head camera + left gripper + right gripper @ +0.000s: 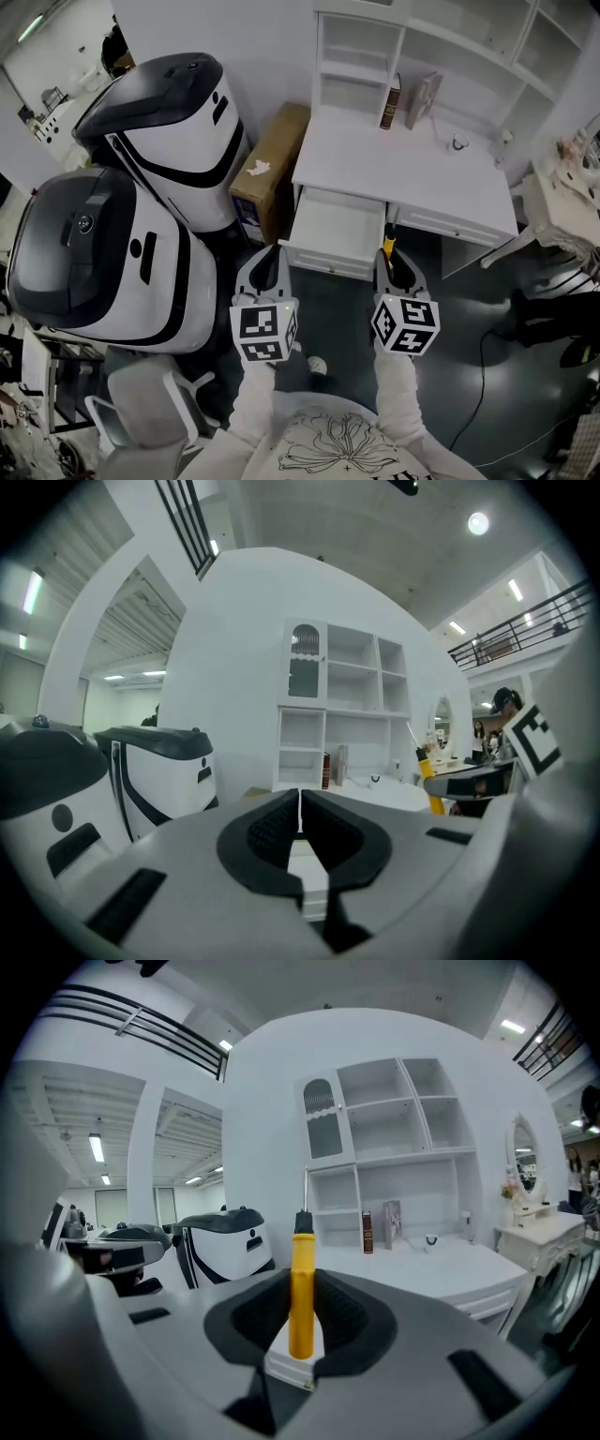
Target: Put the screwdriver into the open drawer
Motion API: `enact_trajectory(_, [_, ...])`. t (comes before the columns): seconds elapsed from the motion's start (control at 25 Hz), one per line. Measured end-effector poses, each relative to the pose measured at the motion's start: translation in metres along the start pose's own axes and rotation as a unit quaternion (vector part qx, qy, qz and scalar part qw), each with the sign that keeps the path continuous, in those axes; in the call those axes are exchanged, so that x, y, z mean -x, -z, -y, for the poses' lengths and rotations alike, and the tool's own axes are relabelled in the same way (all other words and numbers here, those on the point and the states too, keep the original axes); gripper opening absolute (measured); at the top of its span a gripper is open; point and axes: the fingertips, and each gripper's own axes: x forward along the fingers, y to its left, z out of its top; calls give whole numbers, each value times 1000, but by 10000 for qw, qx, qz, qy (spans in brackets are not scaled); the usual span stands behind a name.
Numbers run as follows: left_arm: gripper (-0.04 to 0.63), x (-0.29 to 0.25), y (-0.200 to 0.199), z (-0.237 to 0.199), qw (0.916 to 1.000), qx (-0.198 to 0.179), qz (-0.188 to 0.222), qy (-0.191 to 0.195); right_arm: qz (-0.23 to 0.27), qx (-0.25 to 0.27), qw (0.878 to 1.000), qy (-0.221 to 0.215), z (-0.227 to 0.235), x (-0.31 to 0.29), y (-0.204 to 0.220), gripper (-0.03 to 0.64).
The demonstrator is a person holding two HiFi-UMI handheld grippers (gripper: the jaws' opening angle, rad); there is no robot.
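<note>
Screwdriver carried, not yet in the drawer.
The right gripper (302, 1314) pinched the yellow screwdriver (301, 1279) upright, at the centre of the head view beside the front right corner of the open drawer (330, 230); dropping it in remained. The 2 grippers pointed almost level toward the desk (403, 169); the left gripper (300, 832) was pressed together, holding nothing.

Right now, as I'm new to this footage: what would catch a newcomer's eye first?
The yellow-handled screwdriver stands upright, clamped in the right gripper. Straight ahead, the white desk has its drawer pulled open, and it looks empty. To the left loom two big white-and-black machines.
</note>
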Motion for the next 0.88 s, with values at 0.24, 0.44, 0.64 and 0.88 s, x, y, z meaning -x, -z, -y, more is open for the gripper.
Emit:
enact_trajectory(0.24, [9, -26, 6, -6, 9999, 26, -140, -1, -127, -85, 9999, 12, 10, -26, 5, 72])
enact_trajectory(0.44, [9, -59, 6, -15, 9998, 70, -177, 30, -191, -81, 9998, 62, 19, -55, 2, 72])
enact_trajectory(0.64, [9, -101, 5, -22, 9997, 104, -206, 119, -249, -89, 9996, 122, 30, -90, -1, 72])
enact_trajectory(0.88, [9, -158, -3, -38, 9994, 105, -247, 209, -293, -89, 9994, 190, 42, -141, -14, 72])
